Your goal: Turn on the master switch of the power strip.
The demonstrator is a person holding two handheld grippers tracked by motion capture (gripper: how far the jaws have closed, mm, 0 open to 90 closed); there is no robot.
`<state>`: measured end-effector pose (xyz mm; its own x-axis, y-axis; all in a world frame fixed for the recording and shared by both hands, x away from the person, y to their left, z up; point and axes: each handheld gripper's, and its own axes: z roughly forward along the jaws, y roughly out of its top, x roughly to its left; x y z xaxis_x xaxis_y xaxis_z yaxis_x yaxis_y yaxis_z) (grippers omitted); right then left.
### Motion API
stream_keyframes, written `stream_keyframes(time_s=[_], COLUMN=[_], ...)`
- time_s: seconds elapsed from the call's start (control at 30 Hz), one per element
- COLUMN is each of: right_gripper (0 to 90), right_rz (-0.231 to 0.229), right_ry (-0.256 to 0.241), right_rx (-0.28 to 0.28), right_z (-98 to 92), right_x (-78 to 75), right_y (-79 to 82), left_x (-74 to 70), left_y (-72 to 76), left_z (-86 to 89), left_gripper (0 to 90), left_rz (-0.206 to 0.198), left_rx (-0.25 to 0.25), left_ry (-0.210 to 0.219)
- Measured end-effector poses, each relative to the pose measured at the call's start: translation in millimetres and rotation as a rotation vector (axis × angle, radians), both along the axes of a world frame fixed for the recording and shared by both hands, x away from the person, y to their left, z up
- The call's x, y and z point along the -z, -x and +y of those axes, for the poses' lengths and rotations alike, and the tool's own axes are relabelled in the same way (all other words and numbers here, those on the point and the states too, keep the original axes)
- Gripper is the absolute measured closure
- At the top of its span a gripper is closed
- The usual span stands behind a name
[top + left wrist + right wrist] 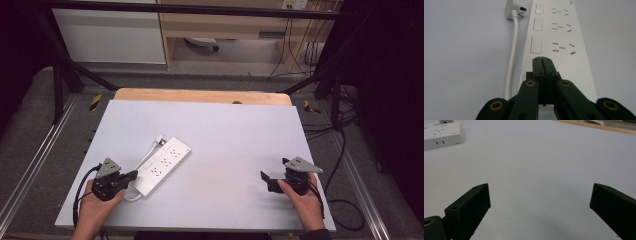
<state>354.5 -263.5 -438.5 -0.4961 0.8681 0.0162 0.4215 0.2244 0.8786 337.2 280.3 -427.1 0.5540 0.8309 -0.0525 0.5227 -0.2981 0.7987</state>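
White and long, the power strip (161, 165) lies flat on the grey bench (235, 135), with its plug (513, 9) and cord (512, 55) beside it. The left tool (133, 175) is clenched tight with nothing inside, its tip right over the strip's near end. The right tool (274, 170) is wide open, well apart from the strip.

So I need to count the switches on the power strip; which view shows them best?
The left gripper view: the power strip runs lengthwise, with three switches beside the sockets. The high view shows the whole strip, small. The right gripper view catches one end.
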Motion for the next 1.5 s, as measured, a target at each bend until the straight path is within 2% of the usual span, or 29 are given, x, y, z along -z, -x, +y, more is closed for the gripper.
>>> stream_keyframes(time_s=[0.47,1.0,1.1,1.5], right_gripper=[3.5,3.5,3.6,3.5], right_rz=[0.001,0.003,0.003,0.003], right_ry=[0.003,0.002,0.003,0.004], right_rx=[-0.003,-0.003,-0.003,-0.003], right_z=[0.6,0.8,0.5,0.8], right_x=[0.4,0.5,0.5,0.6], right_y=[-0.2,-0.1,-0.1,-0.1], left_x=[-2.9,-5.9,-6.0,-8.2], left_y=[1.6,3.6,3.7,4.4], left_z=[-1.2,-1.8,-1.4,-3.0], left_gripper=[89.9,80.7,79.6,61.4], left_rz=[-0.036,-0.063,-0.068,-0.09], left_rx=[0.015,0.009,0.009,-0.008], left_ry=[0.029,0.066,0.083,0.104])
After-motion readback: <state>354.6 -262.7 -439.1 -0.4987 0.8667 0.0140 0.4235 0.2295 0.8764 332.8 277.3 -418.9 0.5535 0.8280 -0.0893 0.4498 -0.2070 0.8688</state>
